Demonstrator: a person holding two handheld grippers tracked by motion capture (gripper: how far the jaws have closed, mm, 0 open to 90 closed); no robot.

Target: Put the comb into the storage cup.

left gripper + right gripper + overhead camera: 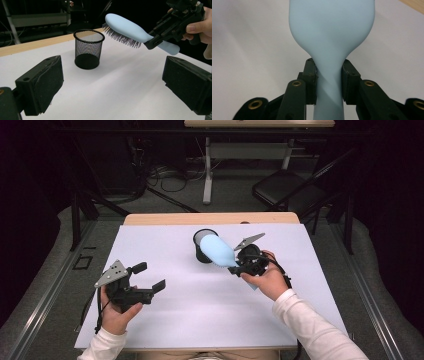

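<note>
A light blue hairbrush [218, 249] [127, 27] [331, 32] hangs above the table, bristles down, its head next to a black mesh cup [202, 246] [88, 48]. My right gripper [235, 266] [153, 41] [328, 81] is shut on the brush's narrow neck, both pads pressed against it. The cup stands upright on the white table top [210, 300]. At the table's left my left gripper [150, 276] [112, 85] is open with nothing between its wide-apart jaws, and it points toward the cup.
A wooden strip [210, 218] edges the table's far side. Beyond it stand a second table's legs [207, 175], a dark chair [285, 187] and floor cables [165, 175]. Bare white surface lies between the two grippers.
</note>
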